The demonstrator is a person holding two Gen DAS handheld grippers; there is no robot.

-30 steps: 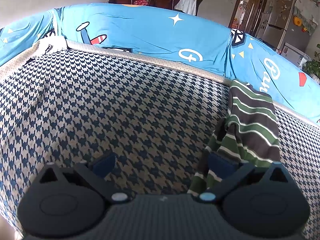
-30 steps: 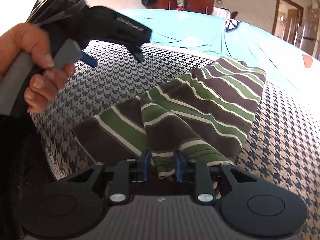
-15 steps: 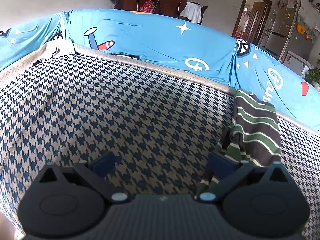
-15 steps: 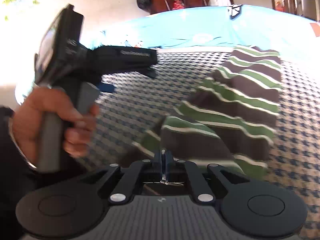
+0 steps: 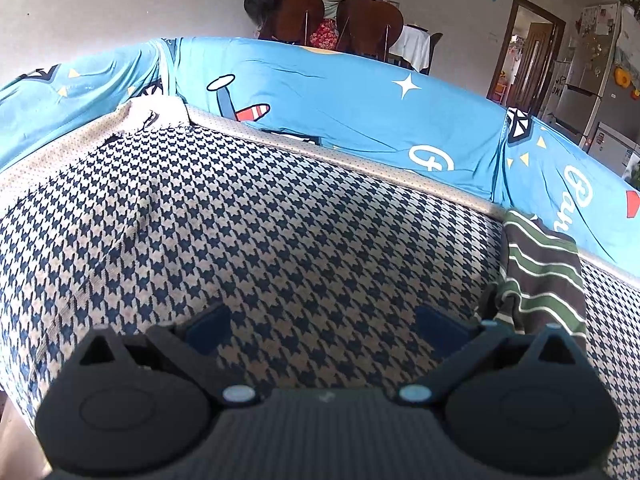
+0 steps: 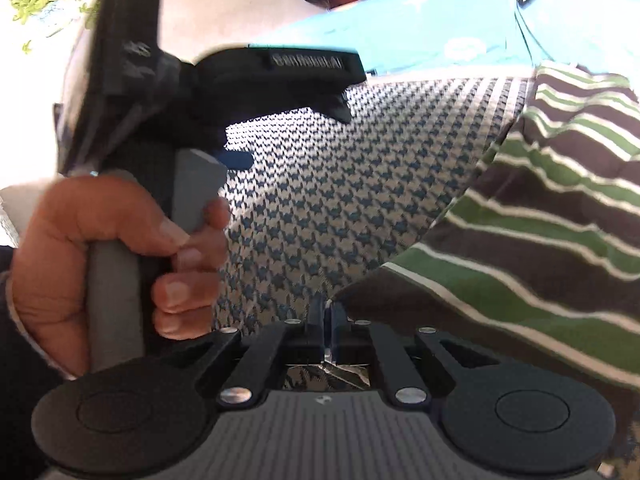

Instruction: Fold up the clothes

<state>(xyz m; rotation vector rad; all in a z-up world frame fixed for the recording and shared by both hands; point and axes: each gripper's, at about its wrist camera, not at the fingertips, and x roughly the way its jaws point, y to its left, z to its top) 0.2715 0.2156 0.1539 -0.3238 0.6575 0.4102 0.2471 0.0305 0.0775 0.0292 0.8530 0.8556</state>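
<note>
A brown, green and white striped garment (image 6: 540,220) fills the right of the right wrist view, stretched up off the houndstooth cushion (image 6: 340,184). My right gripper (image 6: 326,316) is shut on its near corner, the cloth running from the closed fingertips up to the right. In the left wrist view the garment (image 5: 540,276) lies at the far right against the blue backrest. My left gripper (image 5: 324,330) is open over bare cushion (image 5: 260,220), with nothing between its fingers. The right wrist view also shows the left gripper (image 6: 280,76) held by a hand (image 6: 120,240).
A blue cartoon-print cover (image 5: 340,104) wraps the sofa's back and armrest. Brown chairs (image 5: 336,16) with piled clothes stand behind it, and a doorway (image 5: 528,48) and a fridge (image 5: 600,60) are at the back right.
The right gripper closed on the garment's corner and pulled it up and to the left. The left gripper stayed open and swung left, so the garment slid toward the right edge of its view.
</note>
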